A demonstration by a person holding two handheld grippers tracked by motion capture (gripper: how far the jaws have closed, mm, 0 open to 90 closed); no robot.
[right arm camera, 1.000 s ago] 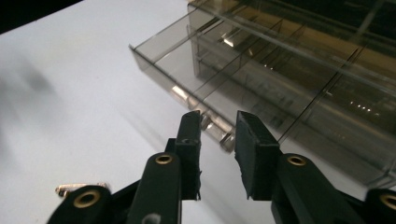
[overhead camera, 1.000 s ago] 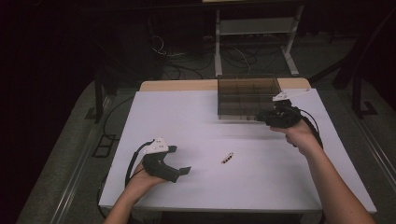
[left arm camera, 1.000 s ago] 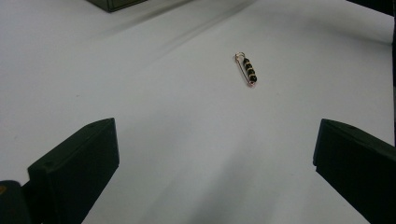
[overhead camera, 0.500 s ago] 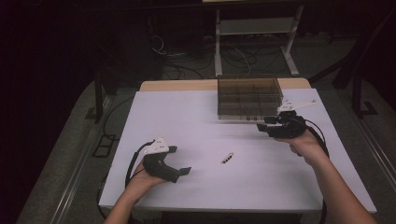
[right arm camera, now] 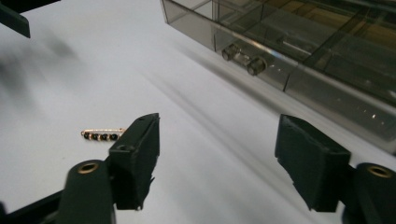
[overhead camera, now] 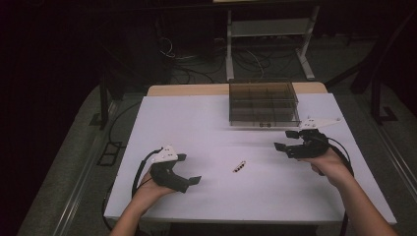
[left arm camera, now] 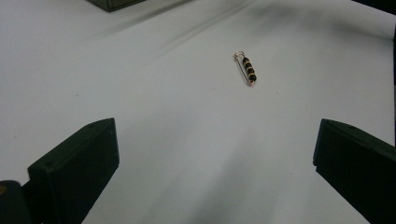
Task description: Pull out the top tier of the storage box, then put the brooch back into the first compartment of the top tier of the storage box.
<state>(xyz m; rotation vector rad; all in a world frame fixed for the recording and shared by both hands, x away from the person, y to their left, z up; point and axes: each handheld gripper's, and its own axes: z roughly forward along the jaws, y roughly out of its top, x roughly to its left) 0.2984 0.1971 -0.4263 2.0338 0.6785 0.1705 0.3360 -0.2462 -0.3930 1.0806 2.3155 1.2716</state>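
Observation:
A small safety pin strung with dark beads point(overhead camera: 239, 166) lies on the white table point(overhead camera: 196, 123) between the two hands. My left gripper point(overhead camera: 191, 169) rests at the front left, open and empty, with the pin point(left arm camera: 246, 68) well ahead of its jaws. My right gripper point(overhead camera: 283, 140) hovers just in front of the smoky clear compartment box point(overhead camera: 263, 101). Its jaws have just been opening and stand wide with nothing between them. In the right gripper view the pin point(right arm camera: 102, 135) lies beside the left fingertip point(right arm camera: 135, 154), and the box point(right arm camera: 303, 46) with its drawer knob is ahead to the right.
The box stands at the table's far middle, against a wooden strip along the back edge. A white metal stand point(overhead camera: 268, 29) and loose cables are on the floor beyond. The table's right edge is close to my right hand.
My right gripper has drawn back from the box front toward the person and lower, and its jaws have opened wide. The left gripper and the pin have not moved.

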